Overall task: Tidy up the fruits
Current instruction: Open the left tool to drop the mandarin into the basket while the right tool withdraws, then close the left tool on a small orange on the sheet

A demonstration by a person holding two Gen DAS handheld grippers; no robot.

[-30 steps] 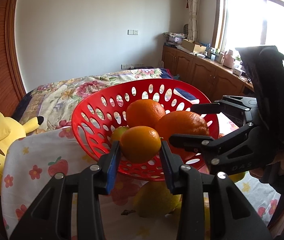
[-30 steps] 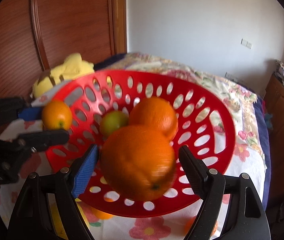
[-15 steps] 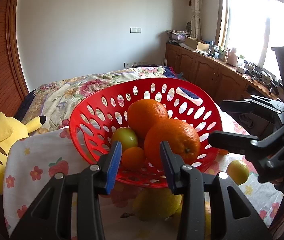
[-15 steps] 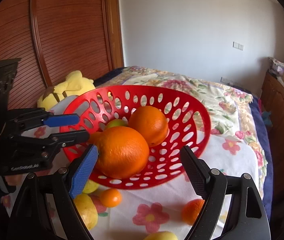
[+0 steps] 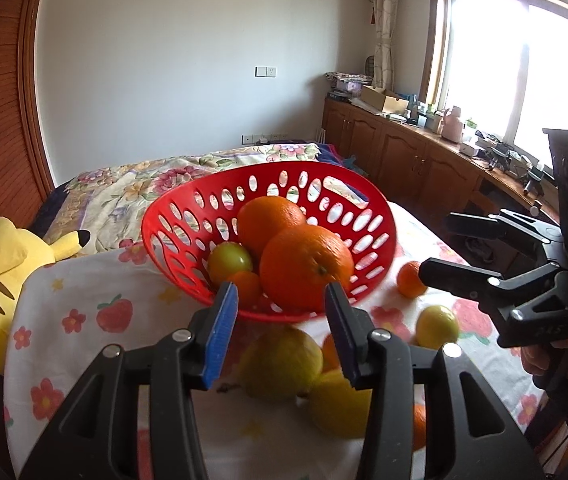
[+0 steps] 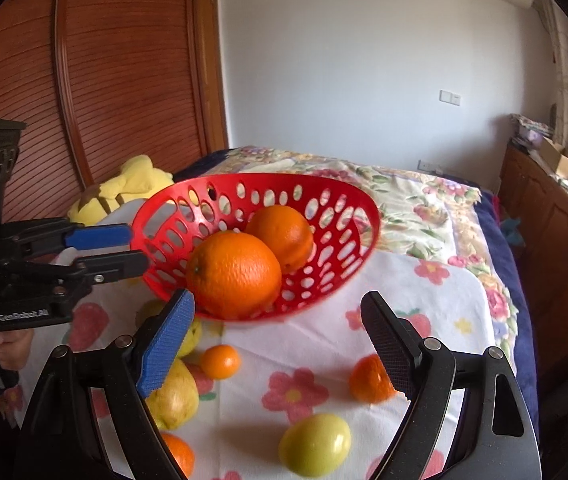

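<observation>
**Basket Half Filled, Both Grippers Free**

Plainly, the biggest thing here is the bed [image 6: 424, 208] under its floral quilt, with a white flowered cloth [image 6: 424, 292] spread over its near part, apparently so the fruit has a clean place to lie. On that cloth sits the red basket [image 5: 172, 216], the gathering point, tilted so its open side faces the cameras. Inside, two large oranges touch: the near orange [image 5: 306, 268] leans on the far orange [image 5: 270, 220], with a green fruit [image 5: 230, 262] and a small mandarin [image 5: 246, 288] wedged at their left, held by the sloping wall.

Outside the basket, loose fruit lies near its front: a pear [image 6: 174, 396], a yellow-green fruit [image 6: 316, 444], a peeled-looking tangerine [image 6: 370, 378] and a small orange [image 6: 220, 361]; these are judged still to be sorted.

The left gripper [image 5: 280, 328] hovers near the basket's front rim, moderately parted and holding nothing. The right gripper [image 6: 280, 340] is spread wide and empty, likely sized for its next pick.

A yellow plush toy [image 5: 8, 264] rests at the far left, apart.
</observation>
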